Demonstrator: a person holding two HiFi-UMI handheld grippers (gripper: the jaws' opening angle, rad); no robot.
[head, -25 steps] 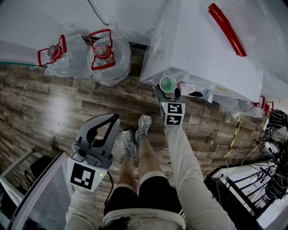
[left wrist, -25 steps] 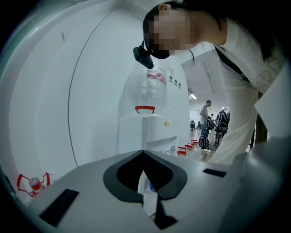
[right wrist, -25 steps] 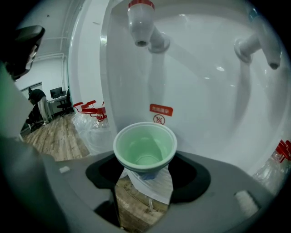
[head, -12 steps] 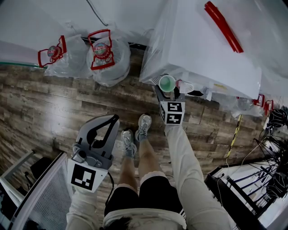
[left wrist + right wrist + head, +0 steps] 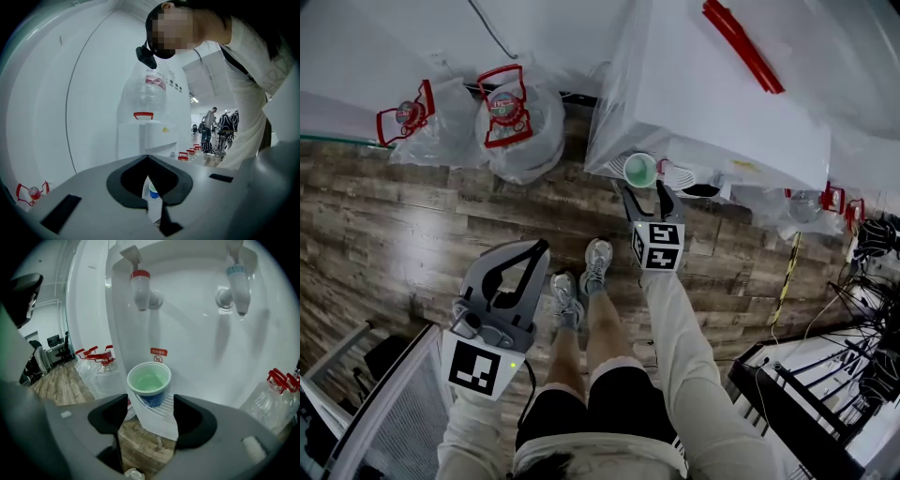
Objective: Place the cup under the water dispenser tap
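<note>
The white water dispenser wrapped in clear plastic film (image 5: 712, 103) stands against the wall on the brown wood-plank floor (image 5: 412, 225). Beside it lie two big clear plastic water bottles with red carry handles (image 5: 511, 117). Their round labels are too small to read.

The left hand-held gripper (image 5: 540, 247) hangs low by the person's side, well apart from the dispenser. Its jaws are clenched tip to tip on nothing, so it seems to be kept out of the way.

The right hand-held gripper (image 5: 643, 192) points into the dispenser's recess. It is released: its jaws stand apart, with only the white ribbed drip tray (image 5: 157, 420) showing in the gap.

The paper cup with a blue outside and pale green inside (image 5: 149, 380) stands upright on that tray, just beyond the jaw tips and touching neither. It sits below the white tap with the red collar (image 5: 139, 289), perhaps a little to one side, so water would likely fall into it. The white tap with the blue collar (image 5: 236, 284) is well apart from it.

A small red-printed sticker with a round sign (image 5: 159, 352) sits on the back wall above the cup. Its writing cannot be read.
</note>
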